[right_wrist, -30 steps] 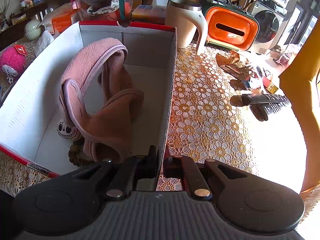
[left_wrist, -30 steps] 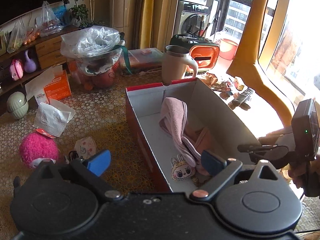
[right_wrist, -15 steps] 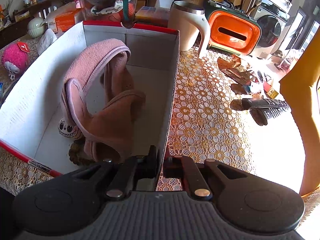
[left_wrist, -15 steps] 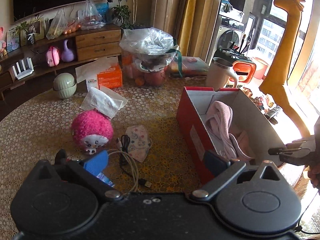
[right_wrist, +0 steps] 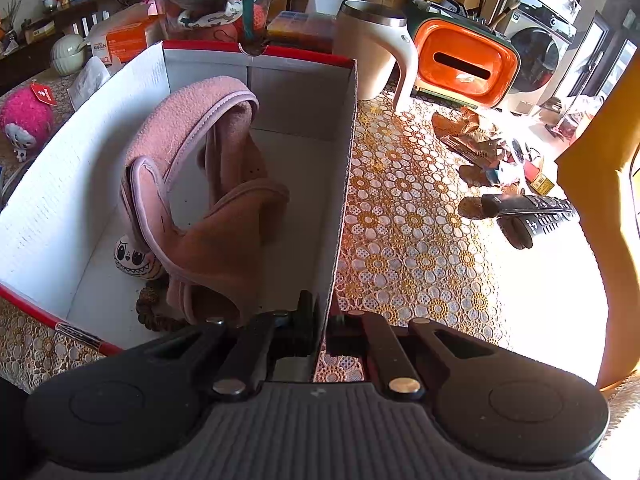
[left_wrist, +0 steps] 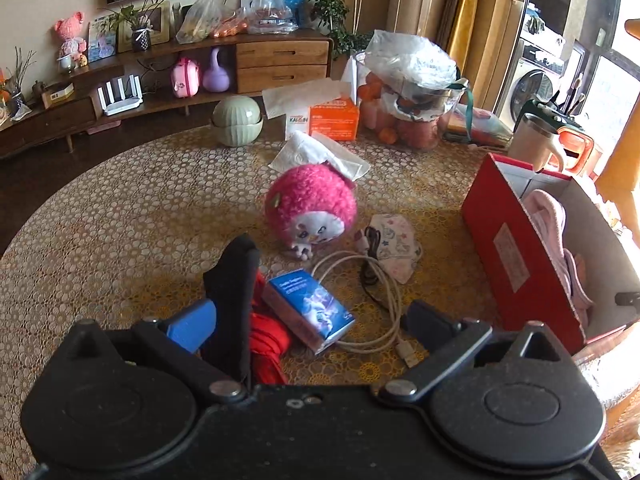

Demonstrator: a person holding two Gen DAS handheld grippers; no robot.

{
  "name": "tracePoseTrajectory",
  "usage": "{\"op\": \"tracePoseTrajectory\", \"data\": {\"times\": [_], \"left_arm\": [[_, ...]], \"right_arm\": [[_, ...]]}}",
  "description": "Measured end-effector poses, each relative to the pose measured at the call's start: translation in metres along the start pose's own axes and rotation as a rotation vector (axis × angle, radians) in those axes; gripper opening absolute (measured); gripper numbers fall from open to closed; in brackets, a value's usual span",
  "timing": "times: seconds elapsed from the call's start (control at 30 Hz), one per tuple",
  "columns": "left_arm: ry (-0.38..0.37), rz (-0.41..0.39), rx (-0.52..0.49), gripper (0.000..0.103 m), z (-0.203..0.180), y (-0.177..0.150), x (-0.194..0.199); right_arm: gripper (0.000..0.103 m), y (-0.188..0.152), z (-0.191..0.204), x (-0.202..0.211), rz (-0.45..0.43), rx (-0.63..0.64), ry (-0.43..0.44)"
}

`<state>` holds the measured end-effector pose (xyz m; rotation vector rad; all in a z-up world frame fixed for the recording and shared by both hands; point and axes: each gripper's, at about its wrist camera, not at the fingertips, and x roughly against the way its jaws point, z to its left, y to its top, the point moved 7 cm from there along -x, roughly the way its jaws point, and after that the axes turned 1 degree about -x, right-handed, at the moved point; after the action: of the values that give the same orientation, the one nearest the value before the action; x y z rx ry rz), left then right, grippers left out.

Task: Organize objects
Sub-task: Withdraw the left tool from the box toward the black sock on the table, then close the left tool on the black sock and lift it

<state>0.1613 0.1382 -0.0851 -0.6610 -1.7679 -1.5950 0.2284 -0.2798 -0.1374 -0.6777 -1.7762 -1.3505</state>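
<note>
Red cardboard box (right_wrist: 256,66), pinched at its near right wall by the closed right gripper (right_wrist: 320,332), now sits far right of the open, empty left gripper (left_wrist: 308,320) — swung from it over the blue tissue pack (left_wrist: 310,308), likely next.

We have two fisheye views, each from a camera on a hand-held gripper, looking forward and steeply down along its fingers. The left wrist view looks from close above the table (left_wrist: 120,208) across it toward a far sideboard (left_wrist: 276,64), with the red box (left_wrist: 516,248) at its right edge. The right wrist view sits very near this box (right_wrist: 344,168), over its near right wall, facing along its length. Both views share the box, the pink cloth (left_wrist: 548,220) (right_wrist: 192,128) inside it, the pink plush toy (left_wrist: 310,204) (right_wrist: 24,116) and the white mug (left_wrist: 534,142) (right_wrist: 370,52).
</note>
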Motion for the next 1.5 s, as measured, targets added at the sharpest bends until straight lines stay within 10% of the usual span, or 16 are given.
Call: {"op": "tracePoseTrajectory", "data": {"times": [0.6,1.37,1.5], "left_arm": [[0.14,-0.002,0.092,0.098,0.055,-0.006,-0.061],[0.078,0.018,0.194,0.006,0.071,-0.008,-0.073],[0.115,0.036,0.14,0.004,0.07,-0.009,-0.07]], "right_arm": [[0.006,0.0,0.002,-0.002,0.01,-0.001,-0.016],[0.006,-0.001,0.002,-0.004,0.012,-0.005,-0.02],[0.006,-0.001,0.002,-0.004,0.012,-0.005,-0.02]]}}
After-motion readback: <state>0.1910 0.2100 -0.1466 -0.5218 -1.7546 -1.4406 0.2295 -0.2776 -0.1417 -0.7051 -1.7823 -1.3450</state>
